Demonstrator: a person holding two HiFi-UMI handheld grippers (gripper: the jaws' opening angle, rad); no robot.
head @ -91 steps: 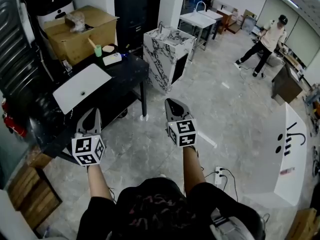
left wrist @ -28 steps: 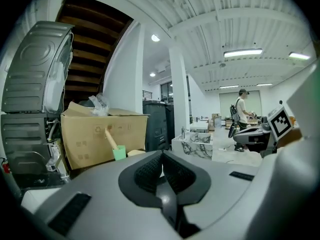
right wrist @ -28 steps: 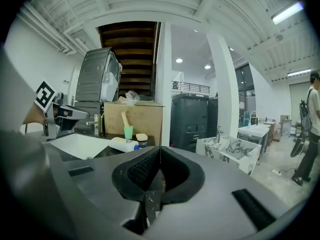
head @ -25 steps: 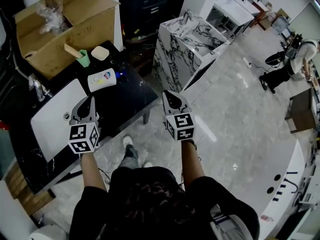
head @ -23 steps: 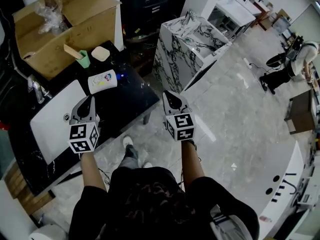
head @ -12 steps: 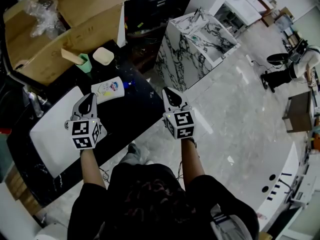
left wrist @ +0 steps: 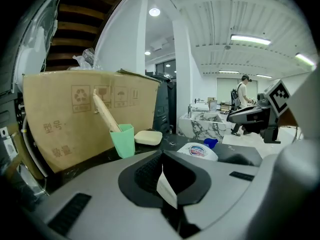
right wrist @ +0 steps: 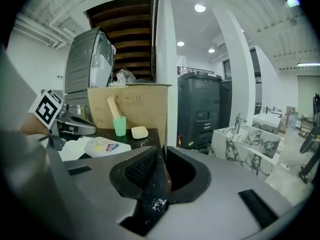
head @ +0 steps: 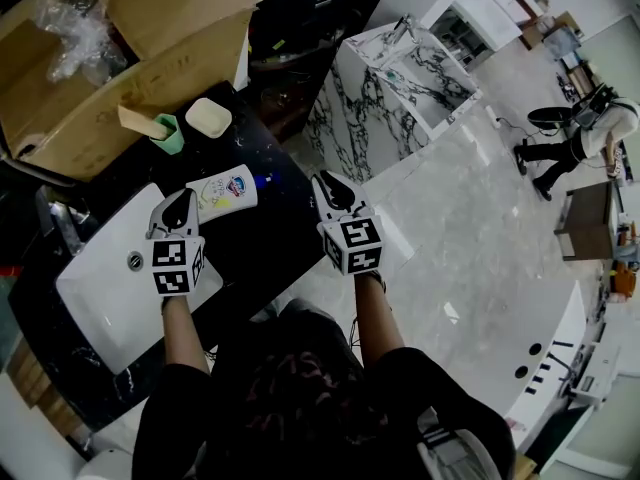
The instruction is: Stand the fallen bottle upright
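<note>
The white bottle (head: 226, 190) with a blue cap (head: 262, 180) lies on its side on the black counter (head: 270, 238), just right of the white sink. My left gripper (head: 180, 200) hovers over the sink's right edge, shut and empty, its tip just left of the bottle. From the left gripper (left wrist: 162, 156) view the bottle (left wrist: 199, 151) lies ahead to the right. My right gripper (head: 330, 188) hangs off the counter's right corner with nothing between its jaws, which are opening a crack. The right gripper (right wrist: 163, 156) view has the bottle (right wrist: 107, 146) ahead to the left.
Behind the bottle stand a green cup (head: 169, 134) holding a wooden stick and a cream soap dish (head: 208, 118), then a cardboard box (head: 110, 58). The white sink (head: 100, 293) has a faucet (head: 55, 223). A marble washstand (head: 400, 78) stands right; a person (head: 590, 133) works far off.
Both grippers have come forward and down toward the counter, the left one now over the sink's edge beside the bottle. The right jaws have parted slightly. The bottle still lies flat.
</note>
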